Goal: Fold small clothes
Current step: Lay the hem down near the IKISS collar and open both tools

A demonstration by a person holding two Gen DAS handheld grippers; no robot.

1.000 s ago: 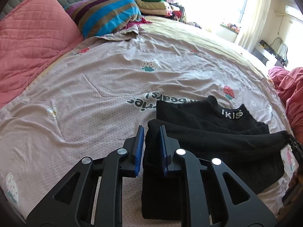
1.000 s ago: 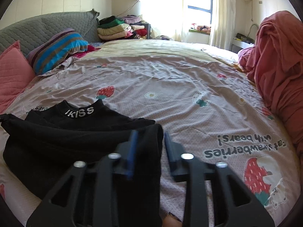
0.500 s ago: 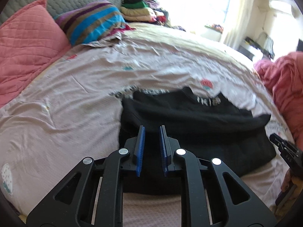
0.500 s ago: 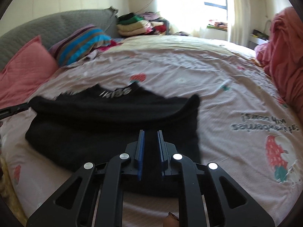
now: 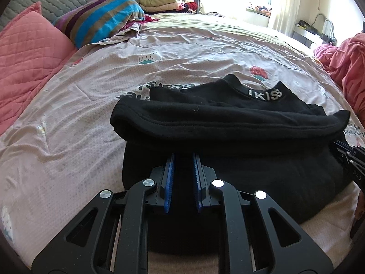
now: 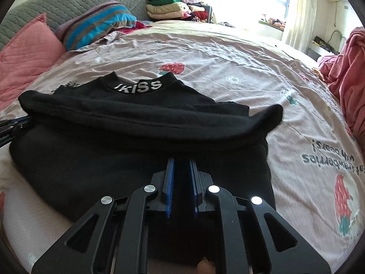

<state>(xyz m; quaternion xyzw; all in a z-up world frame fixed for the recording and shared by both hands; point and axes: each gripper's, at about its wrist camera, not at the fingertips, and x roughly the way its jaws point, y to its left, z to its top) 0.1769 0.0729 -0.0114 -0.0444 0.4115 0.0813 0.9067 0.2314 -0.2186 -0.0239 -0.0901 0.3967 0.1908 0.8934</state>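
Black fleece-like cloth makes up the small garment point(image 5: 228, 137), which is laid flat on the bed sheet point(image 5: 79, 105) near its front edge. A thick rolled fold is seen across the garment's middle, with a stitched hem along it, and a ribbed collar band lettered in white point(image 6: 139, 86) is turned toward the far side. The sheet is a pale pink, finely dotted weave, creased, and printed with strawberries and upside-down lettering.

The left gripper point(image 5: 183, 178) is held over the near left part of the garment, its blue ribbed pads drawn almost together with only a narrow slot between; no cloth is seen pinched in it. The right gripper point(image 6: 181, 180) is held over the near right part, its jaws having just been closing to the same narrow slot, and nothing is seen clamped there either. Each gripper's tip is glimpsed at the edge of the other's view, beside an end of the fold.

A quilted pink pillow point(image 5: 25, 52) and a striped cushion point(image 5: 100, 16) are set at the grey quilted headboard point(image 6: 68, 2). Folded clothes are stacked point(image 6: 168, 6) beyond the bed, and a heaped pink blanket point(image 6: 346, 73) is piled at the right side.
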